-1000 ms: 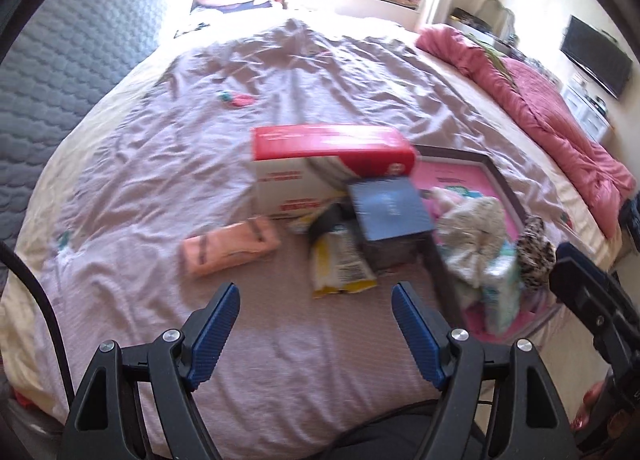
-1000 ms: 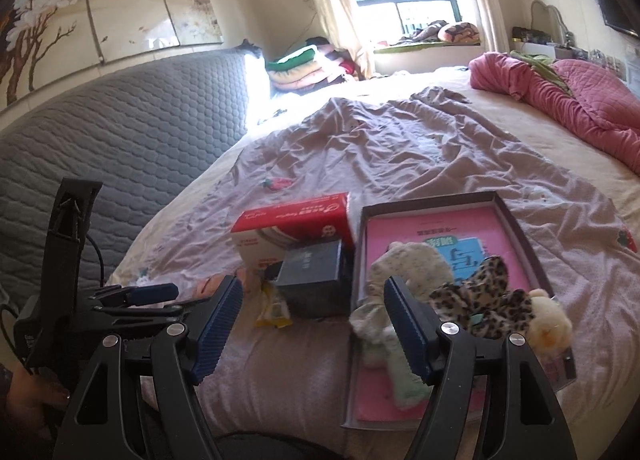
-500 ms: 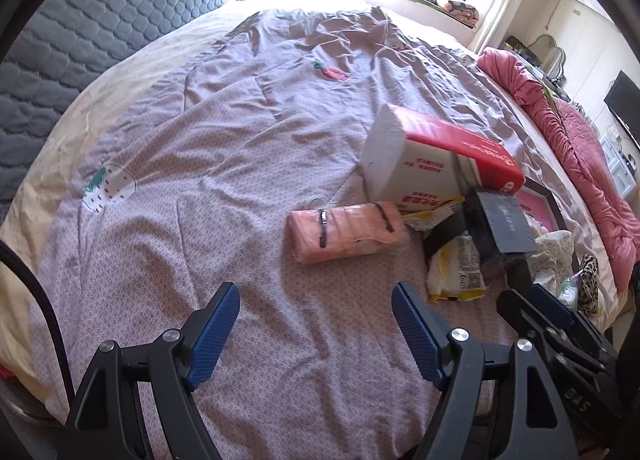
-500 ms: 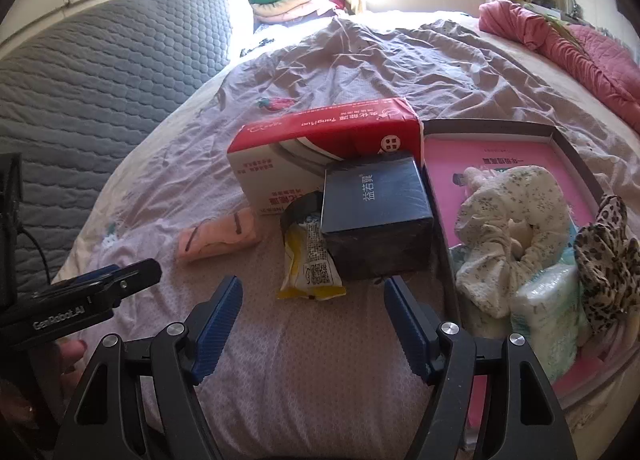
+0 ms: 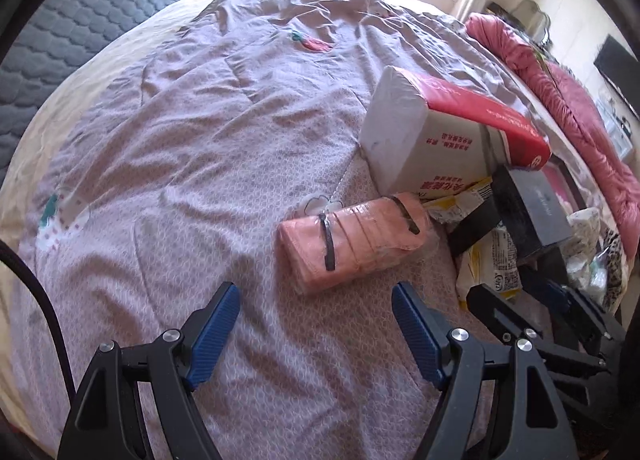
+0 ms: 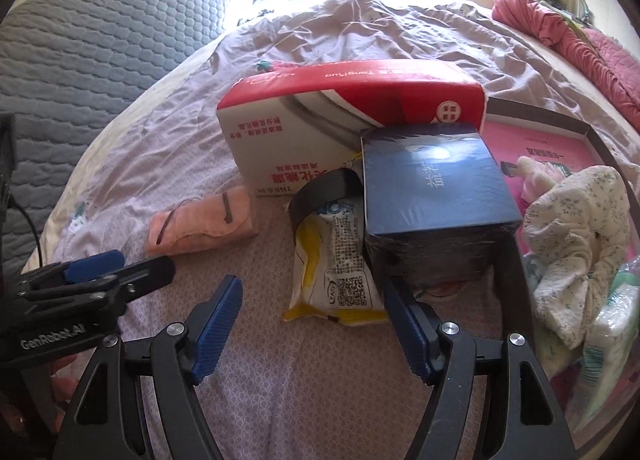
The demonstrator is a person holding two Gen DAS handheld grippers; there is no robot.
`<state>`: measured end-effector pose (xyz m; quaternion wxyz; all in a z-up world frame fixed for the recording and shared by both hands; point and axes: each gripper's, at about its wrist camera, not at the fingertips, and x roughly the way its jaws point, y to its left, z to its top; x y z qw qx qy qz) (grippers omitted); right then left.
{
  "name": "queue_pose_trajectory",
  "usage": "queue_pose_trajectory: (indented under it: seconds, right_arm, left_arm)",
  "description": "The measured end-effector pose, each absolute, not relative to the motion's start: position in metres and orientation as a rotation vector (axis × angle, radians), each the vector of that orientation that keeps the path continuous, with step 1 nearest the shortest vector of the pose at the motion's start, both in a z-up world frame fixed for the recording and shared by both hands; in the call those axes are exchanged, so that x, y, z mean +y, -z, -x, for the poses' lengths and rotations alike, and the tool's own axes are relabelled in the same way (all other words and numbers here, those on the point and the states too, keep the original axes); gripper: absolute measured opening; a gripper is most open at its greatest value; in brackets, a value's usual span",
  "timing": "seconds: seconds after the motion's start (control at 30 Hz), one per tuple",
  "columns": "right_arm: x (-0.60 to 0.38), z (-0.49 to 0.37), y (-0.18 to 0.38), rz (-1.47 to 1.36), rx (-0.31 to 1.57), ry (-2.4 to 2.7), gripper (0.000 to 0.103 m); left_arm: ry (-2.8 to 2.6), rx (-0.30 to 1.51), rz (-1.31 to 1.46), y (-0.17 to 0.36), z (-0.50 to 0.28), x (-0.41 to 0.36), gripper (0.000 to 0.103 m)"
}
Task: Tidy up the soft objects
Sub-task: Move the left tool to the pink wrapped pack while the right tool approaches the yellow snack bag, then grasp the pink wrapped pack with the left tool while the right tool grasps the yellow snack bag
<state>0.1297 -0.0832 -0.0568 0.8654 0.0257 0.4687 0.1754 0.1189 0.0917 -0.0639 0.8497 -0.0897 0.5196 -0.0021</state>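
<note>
Gaping wide and holding nothing, left tongs (image 5: 316, 334) hanging over the bedsheet (image 5: 192, 164), pointing steeply down. Lying just ahead and a touch to the right of the gap, pink pack (image 5: 354, 242), apart from both pads, long axis running crosswise and tilting up to the right, so roughly square to the closing line rather than along it. Likely needing a short advance and a small rightward shift, perhaps a slight roll, to bracket the narrow width. Gaping wide too and empty, right tongs (image 6: 314, 322), sitting just short of the yellow pouch (image 6: 336, 260), its length pointing away from the tongs toward the black tape roll (image 6: 320, 192), with the dark box (image 6: 432, 188) touching its right side. Standing behind both, red-and-white tissue pack (image 6: 340, 128); further right, tray (image 6: 592, 136) already holding floral cloth (image 6: 576, 220). Left tongs sitting nearer the pink pack, right tongs nearer the pouch.
</note>
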Motion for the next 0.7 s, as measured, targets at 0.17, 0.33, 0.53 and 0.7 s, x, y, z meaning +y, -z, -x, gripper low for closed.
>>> queue_pose_trajectory:
  seconds: [0.17,0.33,0.53,0.7]
  right_arm:
    - [-0.074,-0.130,0.059,-0.056,0.974,-0.416,0.075]
    - [-0.066,-0.137,0.063,-0.091,0.968,-0.378,0.075]
    - [-0.061,-0.149,0.074,-0.145,0.994,-0.300,0.074]
    - [-0.067,-0.150,0.083,-0.115,1.007,-0.282,0.046]
  left_arm:
    - [0.052,1.085,0.129,0.065,-0.131,0.098,0.078]
    - [0.146,1.101,0.036,0.071,-0.144,0.102,0.078]
    - [0.236,1.124,-0.059,0.075,-0.159,0.100,0.077]
    - [0.325,1.144,-0.144,0.080,-0.171,0.088,0.077]
